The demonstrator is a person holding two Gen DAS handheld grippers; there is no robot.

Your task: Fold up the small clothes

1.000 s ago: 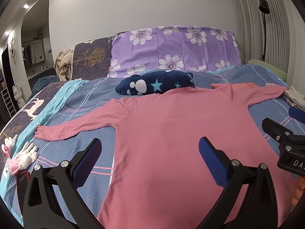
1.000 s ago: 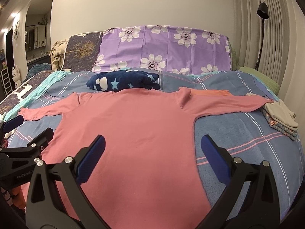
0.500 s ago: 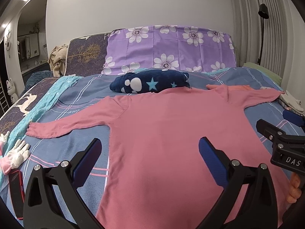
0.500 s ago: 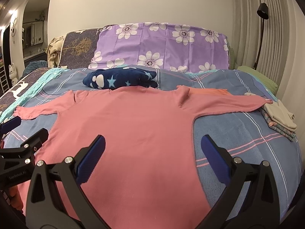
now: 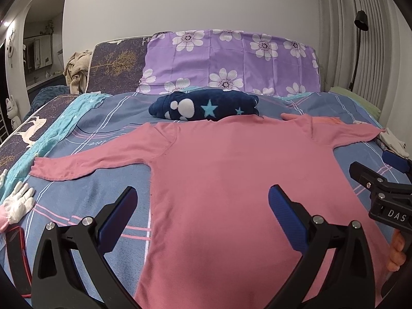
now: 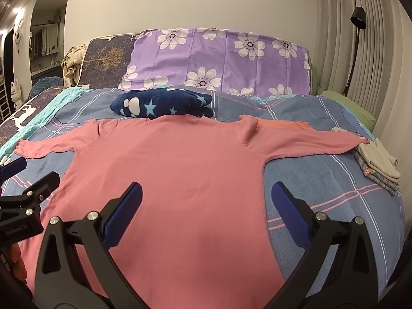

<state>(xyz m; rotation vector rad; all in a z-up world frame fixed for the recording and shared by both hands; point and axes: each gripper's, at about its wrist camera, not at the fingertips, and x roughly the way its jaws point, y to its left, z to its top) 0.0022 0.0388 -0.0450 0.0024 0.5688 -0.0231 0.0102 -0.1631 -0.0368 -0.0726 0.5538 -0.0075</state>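
Observation:
A pink long-sleeved shirt [image 5: 226, 180] [image 6: 175, 175] lies flat on the bed, both sleeves spread sideways, its neck toward the pillows. My left gripper [image 5: 202, 203] hovers open over the shirt's lower left part, nothing between its blue pads. My right gripper [image 6: 206, 200] is open too, above the shirt's lower right side. Each gripper shows in the other's view: the right one [image 5: 381, 180] at the right edge, the left one [image 6: 23, 180] at the left edge. The shirt's hem is hidden below both views.
A folded navy star-print blanket [image 5: 206, 105] lies just beyond the collar, in front of a purple flowered pillow [image 5: 231, 61]. Folded clothes [image 6: 378, 164] are stacked at the right bed edge. White gloves [image 5: 18, 203] and a red-edged phone [image 5: 15, 252] lie left.
Both views have shifted a little: the shirt sits more centred and lower in the left wrist view, as the grippers drifted leftward. Both grippers stayed open.

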